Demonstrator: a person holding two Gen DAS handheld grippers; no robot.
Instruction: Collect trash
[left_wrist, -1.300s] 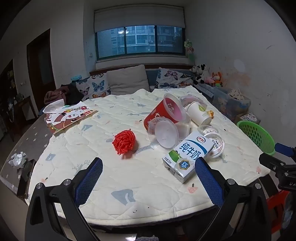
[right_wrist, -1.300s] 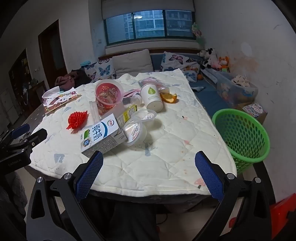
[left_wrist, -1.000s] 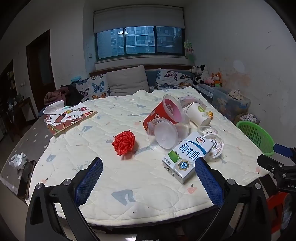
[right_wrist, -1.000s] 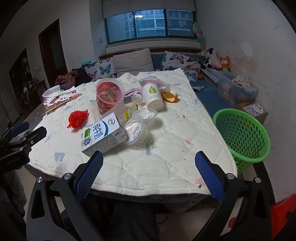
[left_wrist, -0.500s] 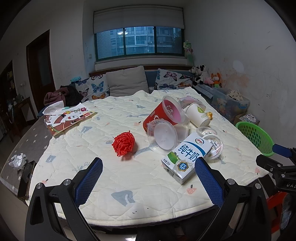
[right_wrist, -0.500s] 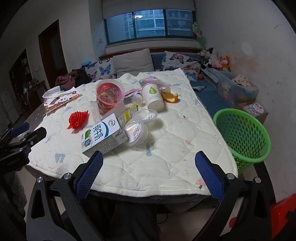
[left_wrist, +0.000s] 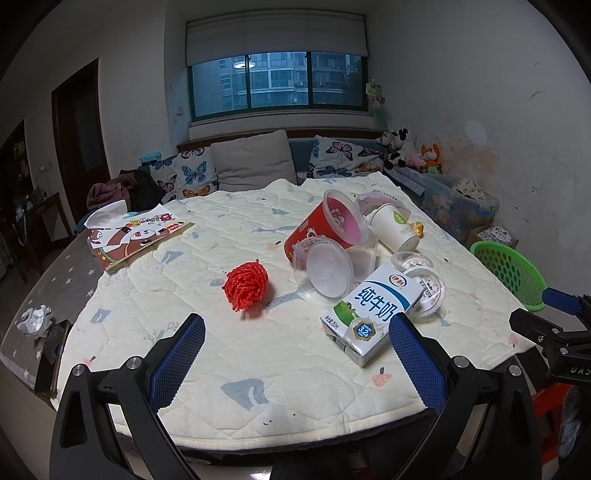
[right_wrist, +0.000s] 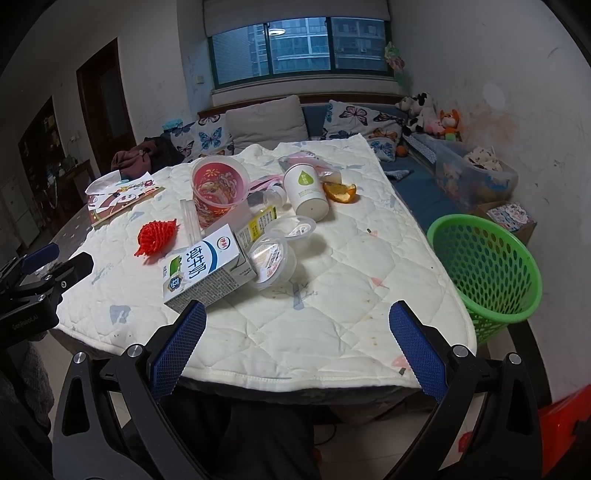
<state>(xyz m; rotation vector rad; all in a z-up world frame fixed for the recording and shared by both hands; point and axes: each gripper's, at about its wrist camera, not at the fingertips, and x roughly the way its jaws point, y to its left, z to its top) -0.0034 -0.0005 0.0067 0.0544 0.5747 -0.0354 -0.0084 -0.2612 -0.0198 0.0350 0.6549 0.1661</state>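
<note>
Left gripper (left_wrist: 295, 365) gaped wide and empty, short of table (left_wrist: 155, 295). On it, left to right: red mesh ball (left_wrist: 246, 286), tipped red cup (left_wrist: 325, 227), milk carton (left_wrist: 371, 314) lying flat, clear cups (left_wrist: 424, 286). Right gripper (right_wrist: 295, 347) likewise spread, near green basket (right_wrist: 487, 266).

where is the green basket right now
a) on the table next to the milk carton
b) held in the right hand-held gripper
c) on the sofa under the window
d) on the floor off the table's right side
d: the green basket stands below and beside the table edge, with nothing gripping it.
</note>
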